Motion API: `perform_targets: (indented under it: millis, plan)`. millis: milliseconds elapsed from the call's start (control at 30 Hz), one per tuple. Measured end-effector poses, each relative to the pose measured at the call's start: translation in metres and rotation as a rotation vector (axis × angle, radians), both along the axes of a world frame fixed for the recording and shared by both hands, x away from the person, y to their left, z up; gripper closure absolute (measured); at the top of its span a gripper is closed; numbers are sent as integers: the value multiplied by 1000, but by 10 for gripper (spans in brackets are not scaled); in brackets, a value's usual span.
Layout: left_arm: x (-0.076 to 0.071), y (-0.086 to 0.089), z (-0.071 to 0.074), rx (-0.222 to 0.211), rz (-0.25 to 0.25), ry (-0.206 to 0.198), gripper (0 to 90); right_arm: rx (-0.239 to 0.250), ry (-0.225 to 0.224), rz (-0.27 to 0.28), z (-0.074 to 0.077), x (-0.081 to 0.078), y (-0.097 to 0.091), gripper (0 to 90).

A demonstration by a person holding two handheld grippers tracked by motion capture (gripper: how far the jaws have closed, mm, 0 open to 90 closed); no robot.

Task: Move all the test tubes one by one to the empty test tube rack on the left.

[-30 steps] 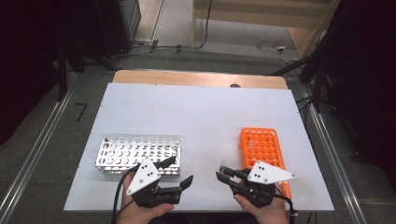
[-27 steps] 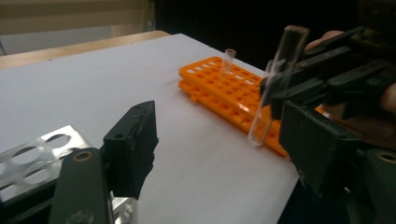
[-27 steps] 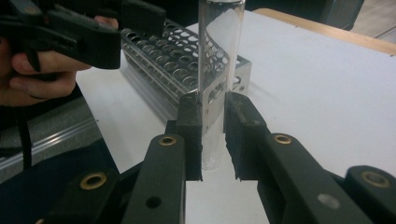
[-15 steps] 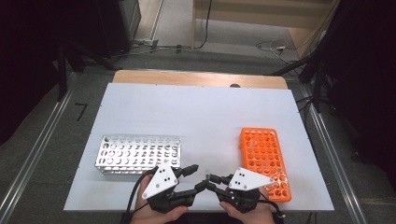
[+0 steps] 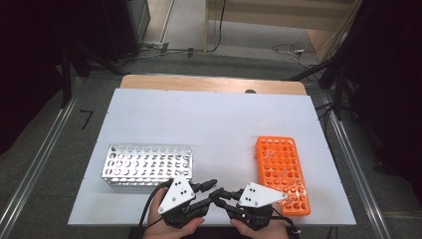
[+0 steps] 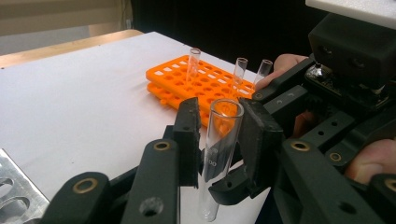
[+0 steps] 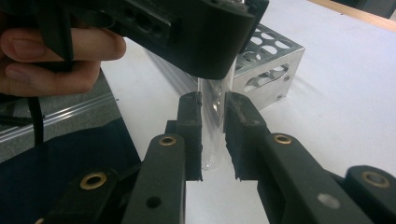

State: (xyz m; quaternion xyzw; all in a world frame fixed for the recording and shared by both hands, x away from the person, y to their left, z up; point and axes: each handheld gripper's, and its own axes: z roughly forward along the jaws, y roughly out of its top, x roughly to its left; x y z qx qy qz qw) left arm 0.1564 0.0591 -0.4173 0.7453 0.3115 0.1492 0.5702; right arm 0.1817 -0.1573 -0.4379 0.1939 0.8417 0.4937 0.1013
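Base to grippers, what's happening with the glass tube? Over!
Both hand-held grippers, left and right, clamp one clear glass test tube, upright. Left jaws just closed. Nothing blocking.

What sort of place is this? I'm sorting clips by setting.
Probably a lab-style test bench: a white table bearing an orange tube rack and a metal rack, a glass test tube held between grippers.

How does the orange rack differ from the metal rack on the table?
The orange rack is bright plastic and lies lengthwise away from the person; the metal rack is silver and lies crosswise. The orange rack holds three glass tubes, while the holes of the metal rack look vacant. Both are test tube racks with a grid of holes.
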Motion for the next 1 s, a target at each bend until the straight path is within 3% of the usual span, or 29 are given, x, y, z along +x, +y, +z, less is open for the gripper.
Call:
perform_targets:
  millis: [400, 500, 633, 667, 700, 767, 800, 1000]
  plan:
    - [-1, 0, -1, -1, 2, -13, 756, 4, -1, 3, -1, 0, 0, 743]
    - [-1, 1, 0, 0, 7, -20, 757, 15, 16, 6, 0, 1, 0, 721]
    - [1, 6, 3, -9, 22, -19, 758, 36, 42, 13, 2, 4, -5, 553]
    - [2, 7, 3, -14, 27, -20, 758, 36, 42, 13, 2, 4, -5, 553]
    - [4, 11, 5, -23, 36, -16, 758, 39, 45, 3, 5, 7, -8, 461]
    - [5, 13, 6, -15, 43, -15, 758, 47, 52, -13, 8, 10, -12, 419]
    - [7, 16, 8, -20, 44, -14, 759, 51, 56, -18, 10, 12, -15, 326]
    - [14, 23, 12, -7, 58, -19, 759, 76, 60, -60, 23, 21, -33, 138]
